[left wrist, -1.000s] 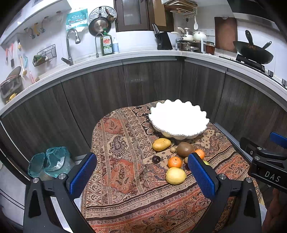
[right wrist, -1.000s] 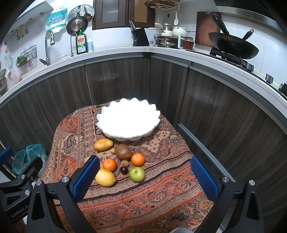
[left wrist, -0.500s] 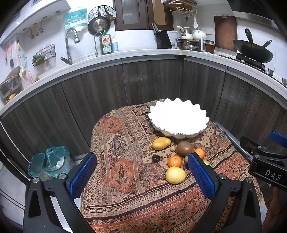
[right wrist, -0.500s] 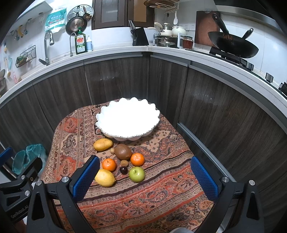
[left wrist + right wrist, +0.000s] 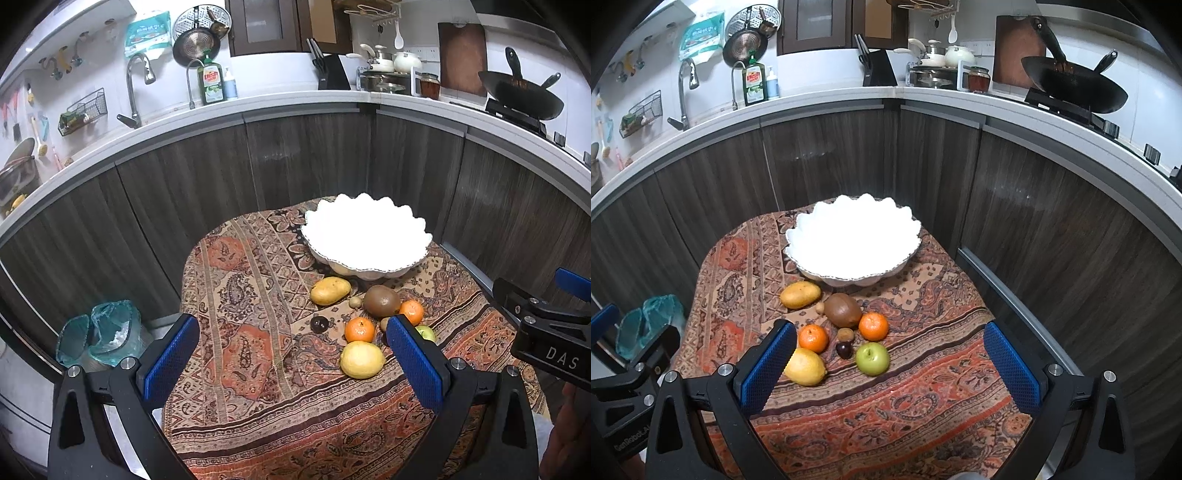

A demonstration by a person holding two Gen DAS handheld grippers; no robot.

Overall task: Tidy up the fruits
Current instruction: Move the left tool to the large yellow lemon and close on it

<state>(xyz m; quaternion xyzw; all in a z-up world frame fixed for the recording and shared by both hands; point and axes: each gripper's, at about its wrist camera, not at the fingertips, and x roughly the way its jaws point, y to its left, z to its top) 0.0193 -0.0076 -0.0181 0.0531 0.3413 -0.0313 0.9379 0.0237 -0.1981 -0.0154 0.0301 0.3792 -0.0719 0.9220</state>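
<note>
A white scalloped bowl [image 5: 365, 232] [image 5: 853, 236] stands at the far side of a small table with a patterned cloth [image 5: 916, 406]. In front of it lie a mango [image 5: 800, 294], a kiwi [image 5: 843, 310], two oranges [image 5: 813, 338] [image 5: 873, 326], a lemon [image 5: 805, 366], a green apple [image 5: 872, 358], a dark plum [image 5: 844, 349] and small brown fruits. My left gripper [image 5: 291, 358] is open and empty, above the table's near left part. My right gripper [image 5: 886, 369] is open and empty, above the near edge, short of the fruits.
Dark cabinet fronts curve around the table, under a white counter with a sink tap [image 5: 135, 85], a knife block [image 5: 332, 74], pots and a wok [image 5: 1075, 88]. A bin with a teal bag [image 5: 99, 336] stands on the floor to the left.
Both grippers have drifted slightly; the scene sits a touch higher in both views. No fruit has moved and both grippers stay open.
</note>
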